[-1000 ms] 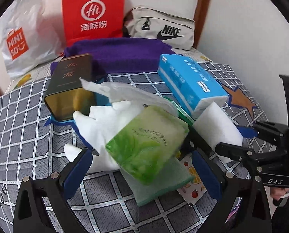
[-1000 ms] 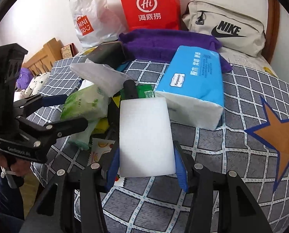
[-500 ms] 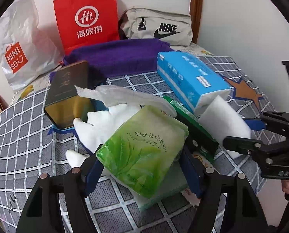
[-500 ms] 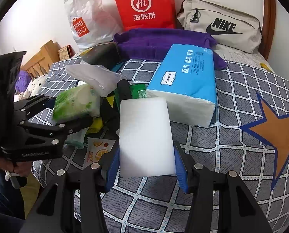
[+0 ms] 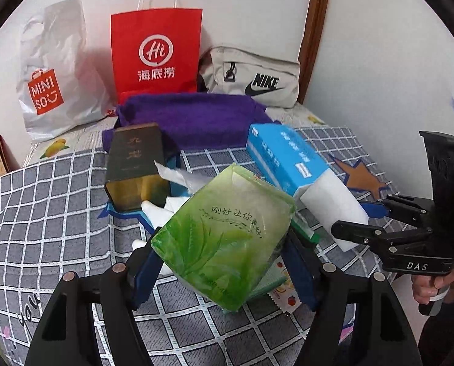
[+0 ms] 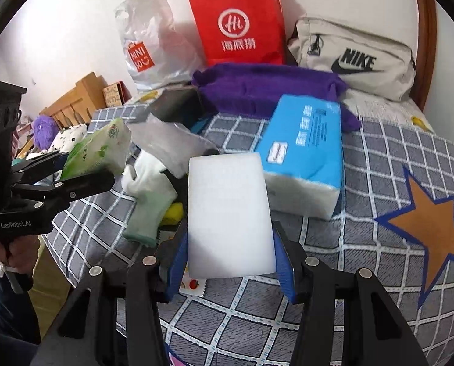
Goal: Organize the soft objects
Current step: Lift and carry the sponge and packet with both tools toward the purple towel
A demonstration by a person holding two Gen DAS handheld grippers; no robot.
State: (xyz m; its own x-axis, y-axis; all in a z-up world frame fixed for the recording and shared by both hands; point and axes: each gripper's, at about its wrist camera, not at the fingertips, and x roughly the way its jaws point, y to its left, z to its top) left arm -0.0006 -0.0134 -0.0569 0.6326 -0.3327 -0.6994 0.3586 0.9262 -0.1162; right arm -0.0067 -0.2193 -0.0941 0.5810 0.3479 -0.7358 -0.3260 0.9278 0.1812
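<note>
My left gripper (image 5: 223, 271) is shut on a green tissue pack (image 5: 223, 238) and holds it above the checked bedspread; the pack also shows in the right wrist view (image 6: 98, 152). My right gripper (image 6: 230, 262) is shut on a white sponge block (image 6: 227, 213), lifted above the bed; the block also shows in the left wrist view (image 5: 330, 201). A blue tissue pack (image 6: 306, 152), white gloves (image 6: 147, 170), a pale green cloth (image 6: 147, 213) and a purple towel (image 6: 266, 88) lie on the bed.
A dark tin box (image 5: 134, 164) sits on a blue tray. A red paper bag (image 5: 156, 48), a Miniso plastic bag (image 5: 53, 73) and a Nike pouch (image 5: 254, 76) stand along the wall. A clear plastic wrapper (image 6: 172, 143) lies by the gloves.
My left gripper closed on the green tissue pack and lifted it off the pile. My right gripper rose with the white sponge block still held.
</note>
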